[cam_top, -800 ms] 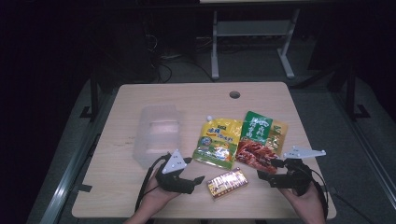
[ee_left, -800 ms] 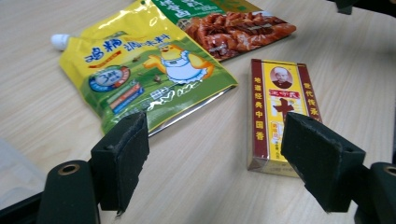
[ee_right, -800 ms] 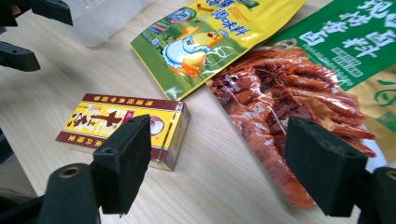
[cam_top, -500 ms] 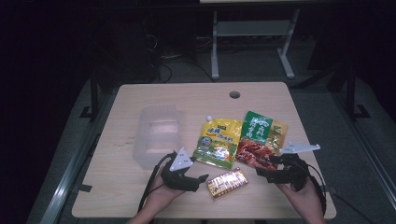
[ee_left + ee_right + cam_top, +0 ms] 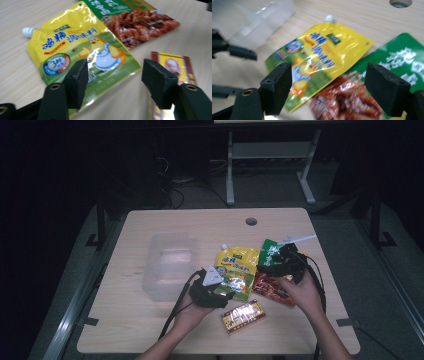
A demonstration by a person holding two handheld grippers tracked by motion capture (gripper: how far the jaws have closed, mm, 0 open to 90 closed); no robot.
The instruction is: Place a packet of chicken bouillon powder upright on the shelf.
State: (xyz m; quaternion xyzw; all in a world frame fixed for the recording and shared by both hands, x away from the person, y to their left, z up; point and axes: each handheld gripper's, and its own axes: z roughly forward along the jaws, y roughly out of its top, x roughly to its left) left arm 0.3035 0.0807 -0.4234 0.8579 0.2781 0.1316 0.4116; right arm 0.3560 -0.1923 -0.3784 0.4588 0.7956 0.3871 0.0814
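Black left gripper point(image 5: 226, 296), grey triangular plate, black foam fingers point(image 5: 77, 81), trailing black cables

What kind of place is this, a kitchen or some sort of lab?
Probably a lab or recording workspace, not a kitchen: a plain wooden table with a cable hole, loose cables on the dark floor, and food packets set out for practice.

You had three food packets: yellow pouch point(image 5: 237, 270), green-red packet point(image 5: 272, 275), gold packet point(image 5: 243, 315). One clear box point(image 5: 168, 265) stood beside them.
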